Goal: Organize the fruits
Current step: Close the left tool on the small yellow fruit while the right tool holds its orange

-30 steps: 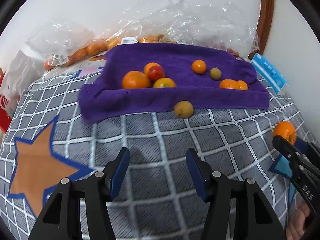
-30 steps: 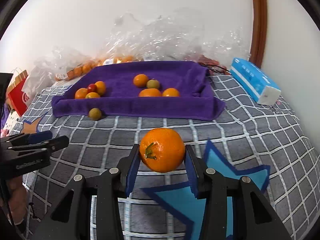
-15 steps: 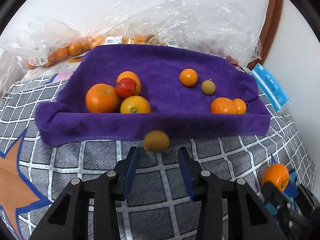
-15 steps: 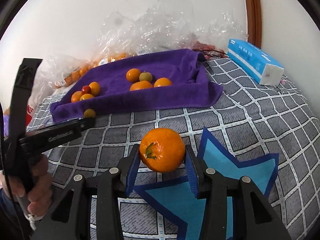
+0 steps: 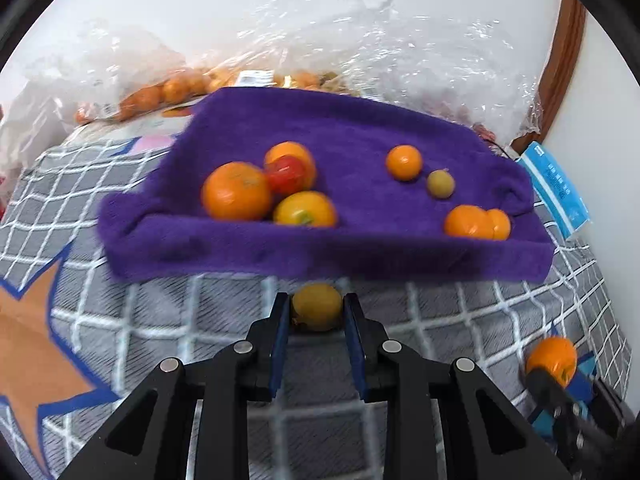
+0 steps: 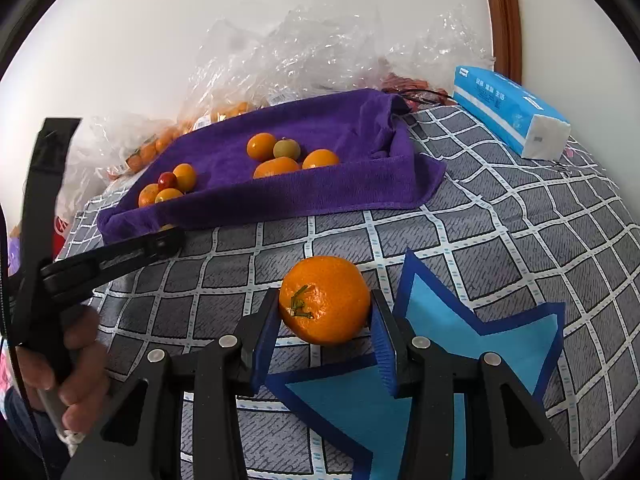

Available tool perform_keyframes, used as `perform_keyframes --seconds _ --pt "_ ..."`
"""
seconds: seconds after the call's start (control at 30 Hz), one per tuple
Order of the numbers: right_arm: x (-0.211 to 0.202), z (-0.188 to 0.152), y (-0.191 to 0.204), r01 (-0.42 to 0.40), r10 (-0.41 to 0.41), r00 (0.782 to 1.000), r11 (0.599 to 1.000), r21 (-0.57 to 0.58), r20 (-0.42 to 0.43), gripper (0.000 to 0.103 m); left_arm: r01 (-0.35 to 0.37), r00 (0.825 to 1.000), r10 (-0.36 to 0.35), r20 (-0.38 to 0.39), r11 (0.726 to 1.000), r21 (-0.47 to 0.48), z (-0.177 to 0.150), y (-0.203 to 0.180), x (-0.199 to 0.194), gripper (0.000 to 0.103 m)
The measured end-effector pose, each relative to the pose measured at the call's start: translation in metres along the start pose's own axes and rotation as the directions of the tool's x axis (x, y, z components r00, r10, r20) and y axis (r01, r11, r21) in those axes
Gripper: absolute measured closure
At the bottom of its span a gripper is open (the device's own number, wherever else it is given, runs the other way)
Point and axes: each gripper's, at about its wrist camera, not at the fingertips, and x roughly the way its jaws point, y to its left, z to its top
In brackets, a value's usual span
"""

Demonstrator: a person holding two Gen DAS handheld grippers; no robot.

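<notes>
- Towel (image 5: pixel 360 140), purple, lies spread with raised edges on a grey checked cover (image 5: pixel 460 320); every place below is given from the towel.
- Left gripper (image 5: pixel 316 316) sits just in front of the towel's near edge; its fingers (image 5: pixel 280 332) have just been closing and now press both sides of a yellow-green fruit (image 5: pixel 317 306) that rests on the cover.
- Right gripper (image 6: pixel 325 320) is well in front of the towel, toward its right end; its fingers (image 6: pixel 266 340) clamp a mandarin (image 6: pixel 325 300), stem facing the camera, above a blue star (image 6: pixel 460 332) printed on the cover.
- On the towel's left part: an orange (image 5: pixel 236 190), a red fruit (image 5: pixel 286 174), a yellow fruit (image 5: pixel 306 210) and one more orange fruit behind them, all bunched together.
- On the towel's right part: a small orange (image 5: pixel 404 162), a greenish fruit (image 5: pixel 440 184) just beside it, and two oranges (image 5: pixel 476 222) touching near the front edge.
- Behind the towel: clear plastic bags (image 5: pixel 360 40), some holding orange fruit.
- Right of the towel: a blue tissue pack (image 6: pixel 512 112) on the cover.
- In the right wrist view, a hand (image 6: pixel 68 380) holds the left gripper's handle.
</notes>
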Motion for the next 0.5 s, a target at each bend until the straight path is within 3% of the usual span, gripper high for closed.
perform_keyframes --seconds 0.2,0.4,0.5 --pt "0.004 0.002 0.012 0.068 -0.068 0.998 0.997 -0.044 -0.010 0.060 -0.079 0.996 0.078 0.031 0.996 0.028 -0.016 0.029 -0.026 0.078" --pt "0.010 0.007 0.028 0.028 -0.029 0.999 0.998 -0.053 -0.015 0.060 -0.115 0.993 0.113 0.046 0.992 0.057 -0.025 0.043 -0.030 0.078" --pt "0.011 0.011 0.041 0.041 -0.040 0.999 0.996 -0.077 0.013 0.060 -0.090 0.996 0.089 0.030 0.995 0.039 -0.024 0.046 -0.028 0.077"
